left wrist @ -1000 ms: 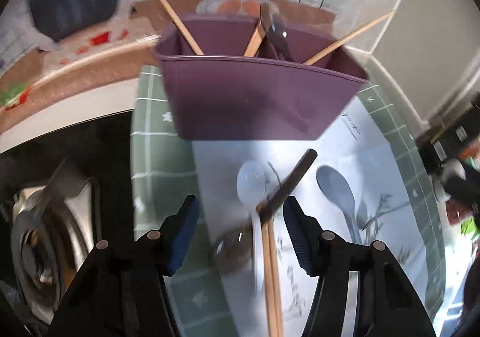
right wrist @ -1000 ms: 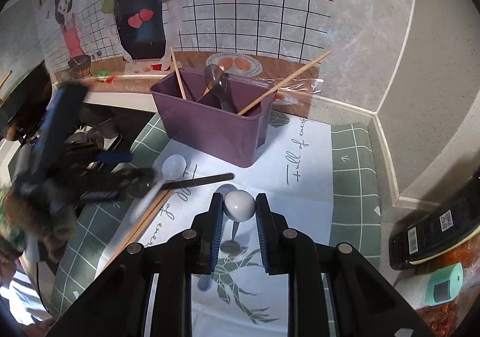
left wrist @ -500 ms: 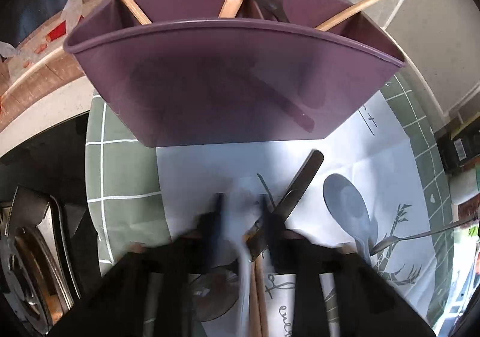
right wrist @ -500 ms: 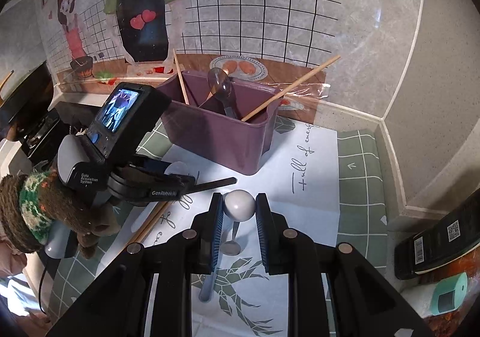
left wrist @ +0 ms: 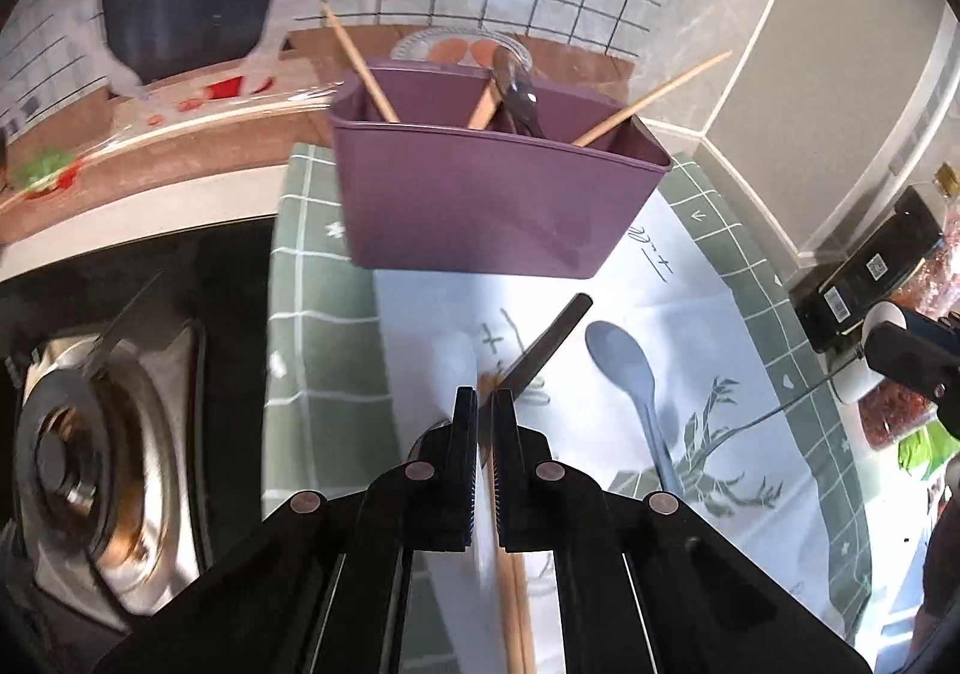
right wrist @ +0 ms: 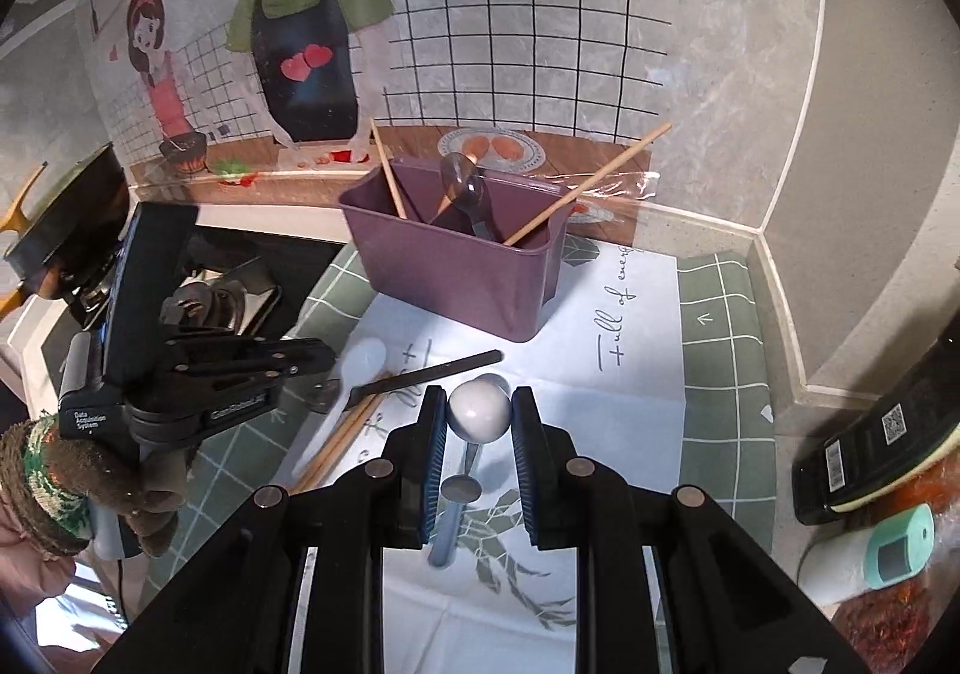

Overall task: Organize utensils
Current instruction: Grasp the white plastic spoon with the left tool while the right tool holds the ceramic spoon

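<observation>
Since a second ago, left gripper [left wrist: 485, 404] has snapped shut on the white spoon's [right wrist: 363, 361] handle. Right gripper [right wrist: 479, 415] grips a round-headed utensil [right wrist: 479, 409]. Purple caddy [right wrist: 462, 260] holds some chopsticks and a spoon; a grey spoon [left wrist: 624, 368], chopsticks [right wrist: 342, 437] and a dark stick [right wrist: 429, 373] await on the mat.

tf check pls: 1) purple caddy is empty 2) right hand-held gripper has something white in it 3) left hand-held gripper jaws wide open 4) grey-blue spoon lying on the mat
1) The purple caddy is empty. False: wooden chopsticks and a dark spoon stand in it.
2) The right hand-held gripper holds something white. True: a white round-headed utensil sits between its pads.
3) The left hand-held gripper has its jaws wide open. False: they are closed almost together, apparently on the white spoon by its handle.
4) A grey-blue spoon lies on the printed mat. True: it lies in front of the caddy.
</observation>
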Demonstrator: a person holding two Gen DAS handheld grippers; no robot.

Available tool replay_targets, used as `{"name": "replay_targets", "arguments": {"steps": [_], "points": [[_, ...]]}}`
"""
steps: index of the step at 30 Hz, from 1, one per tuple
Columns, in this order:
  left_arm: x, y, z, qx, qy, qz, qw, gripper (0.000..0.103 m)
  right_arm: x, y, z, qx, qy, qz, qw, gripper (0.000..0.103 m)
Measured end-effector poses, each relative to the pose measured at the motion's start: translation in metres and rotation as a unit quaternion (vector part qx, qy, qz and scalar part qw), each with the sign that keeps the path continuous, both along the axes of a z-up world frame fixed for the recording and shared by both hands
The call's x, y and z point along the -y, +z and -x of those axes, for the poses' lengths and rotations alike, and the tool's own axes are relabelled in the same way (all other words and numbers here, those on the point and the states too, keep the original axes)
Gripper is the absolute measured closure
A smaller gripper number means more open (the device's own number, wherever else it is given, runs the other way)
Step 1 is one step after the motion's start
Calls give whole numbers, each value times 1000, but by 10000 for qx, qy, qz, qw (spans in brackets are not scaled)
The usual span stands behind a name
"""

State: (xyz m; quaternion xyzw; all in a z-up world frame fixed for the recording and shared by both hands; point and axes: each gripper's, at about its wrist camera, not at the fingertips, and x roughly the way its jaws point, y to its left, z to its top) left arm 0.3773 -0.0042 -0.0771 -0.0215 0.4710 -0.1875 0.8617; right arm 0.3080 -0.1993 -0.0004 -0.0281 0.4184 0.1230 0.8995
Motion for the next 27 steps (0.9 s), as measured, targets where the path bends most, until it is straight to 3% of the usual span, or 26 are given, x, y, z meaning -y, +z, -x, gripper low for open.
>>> {"name": "replay_targets", "arguments": {"steps": [4,8,10,12,13,19,24,26,27], "points": [[-10,3,19,95,157,114,9998,98,-5,1,7,-34,39,36,10000,83],[-12,-6,22,-176,187,98,9996,96,-8,0,12,-117,107,4,9999,83],[-9,-11,15,-378,132,66,9992,83,-9,1,15,-109,138,7,9998,83],[-4,-17,2,-563,155,66,9983,33,-10,2,18,-101,164,8,9998,83],[-2,-20,-5,-617,181,50,9979,29,-10,1,18,-100,163,14,9998,83],[17,-40,-62,-1257,631,-458,9890,29,-4,0,15,-129,117,5,9998,83],[34,-63,-87,-1683,504,-999,9794,41,0,-3,13,-139,129,-20,9998,83],[39,-66,-90,-1668,440,-1090,9790,42,2,-4,11,-158,107,-27,9998,83],[42,-66,-91,-1636,410,-1177,9786,48,3,-5,10,-172,99,-25,9998,83]]}}
